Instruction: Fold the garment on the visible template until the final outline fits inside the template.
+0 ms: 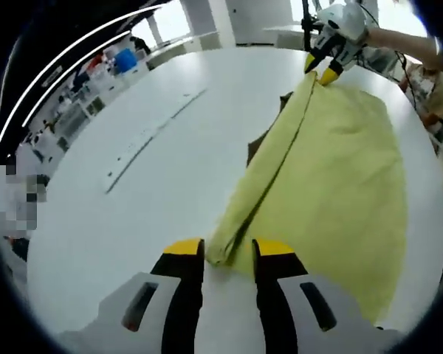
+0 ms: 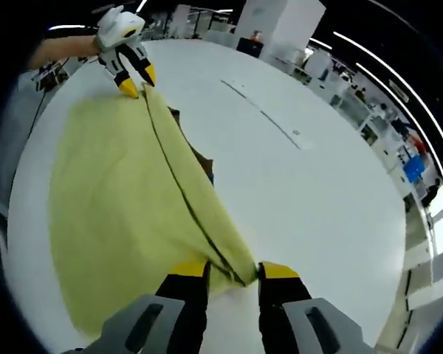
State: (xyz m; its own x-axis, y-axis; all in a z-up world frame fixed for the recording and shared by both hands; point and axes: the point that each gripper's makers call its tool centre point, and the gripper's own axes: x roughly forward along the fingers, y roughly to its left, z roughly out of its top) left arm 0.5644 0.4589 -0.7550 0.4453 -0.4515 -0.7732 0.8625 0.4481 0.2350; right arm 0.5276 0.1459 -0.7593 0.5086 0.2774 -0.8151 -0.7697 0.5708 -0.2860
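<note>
While the pale yellow cloth garment point(image 1: 332, 192) lies spread on the round white bench point(image 1: 133, 184), both tools grip its folded edge.
The left hand-held gripper point(image 1: 229, 254) pinches one corner of the raised fold, and the right hand-held gripper point(image 2: 232, 274) pinches the opposite corner; a dark brown flat template point(image 1: 262, 144) peeks out beneath the garment near the bench's middle.

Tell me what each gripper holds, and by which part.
Both hold the yellow garment: the left gripper and the right gripper each pinch one end of its folded-over edge.
</note>
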